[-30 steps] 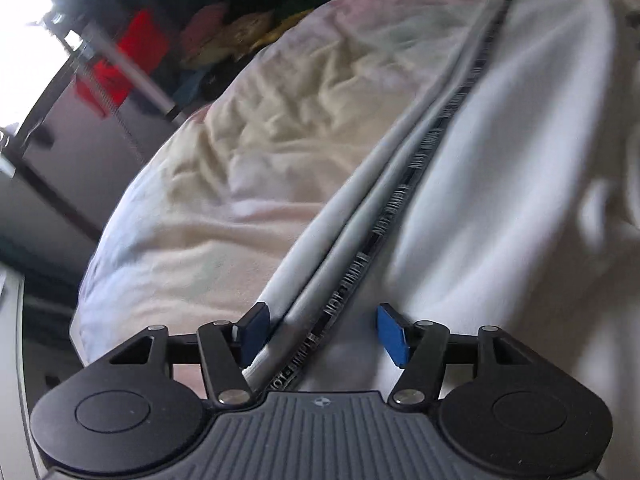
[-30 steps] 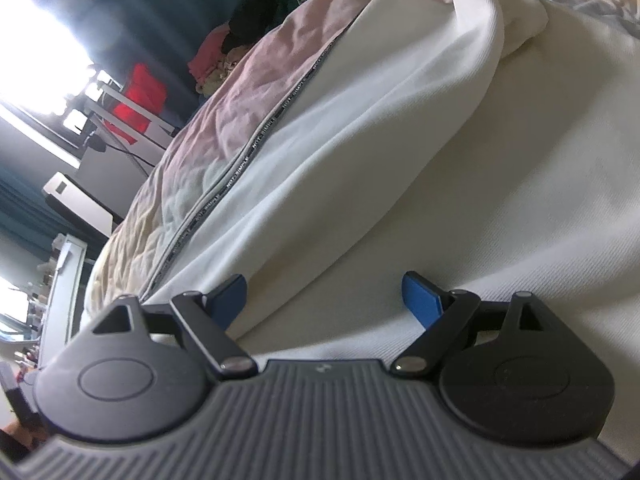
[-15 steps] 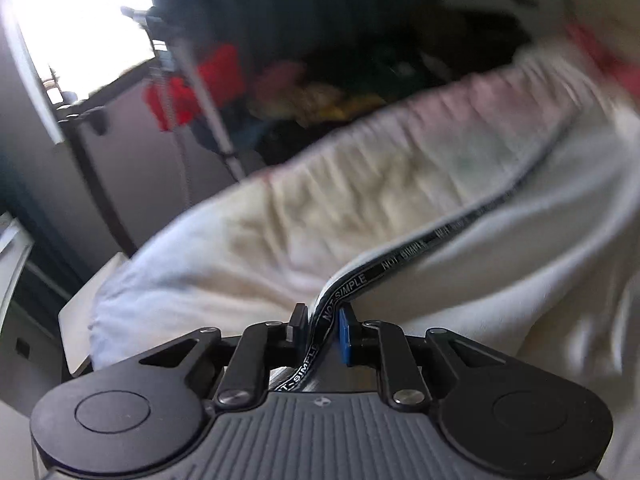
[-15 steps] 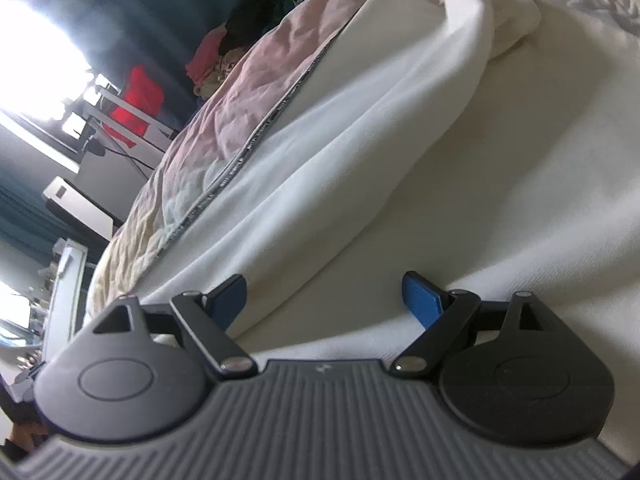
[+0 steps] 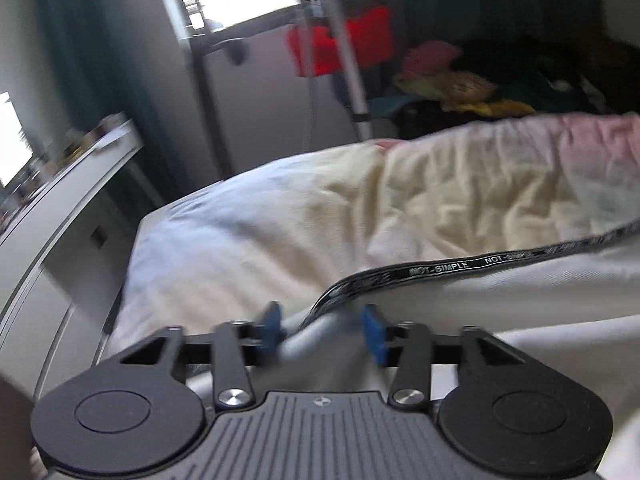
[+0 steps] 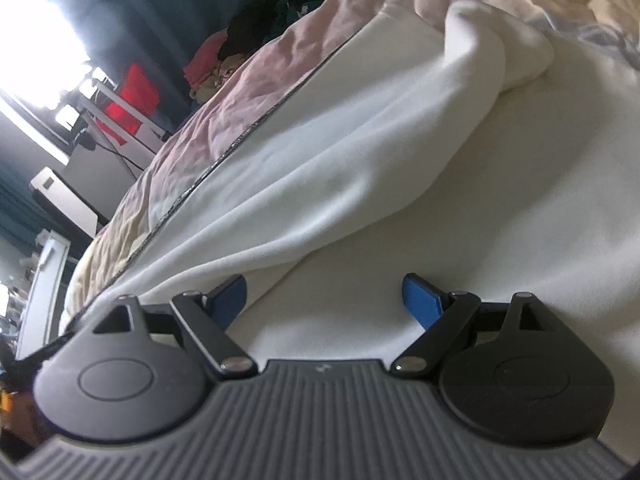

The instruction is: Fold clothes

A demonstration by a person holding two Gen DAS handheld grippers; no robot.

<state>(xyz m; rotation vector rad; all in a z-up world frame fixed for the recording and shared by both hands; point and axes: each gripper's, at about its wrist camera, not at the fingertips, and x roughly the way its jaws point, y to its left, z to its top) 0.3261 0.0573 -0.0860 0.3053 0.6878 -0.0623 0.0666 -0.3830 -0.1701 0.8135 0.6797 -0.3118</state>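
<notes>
Clothes here means one white garment (image 6: 400, 160), spread over a bed (image 5: 440, 184) whose crumpled cream and pink cover shows beyond it. In the right wrist view the garment fills most of the bed's near side, with a thick fold (image 6: 492, 52) bunched toward the far edge. A black band (image 5: 436, 270) printed with white letters runs along the garment's edge; in the left wrist view it curls up off the bed toward the camera. Beyond the bed's far edge lies a heap of coloured clothing (image 5: 460, 80), and a red item (image 5: 344, 44) hangs on a rack.

The left gripper (image 5: 323, 330) has just been opening; its blue pads stand partly apart with blurred cloth and the band's end between them, and whether they press on it I cannot tell. The right gripper (image 6: 324, 296) is spread wide over flat white cloth, gripping nothing.
</notes>
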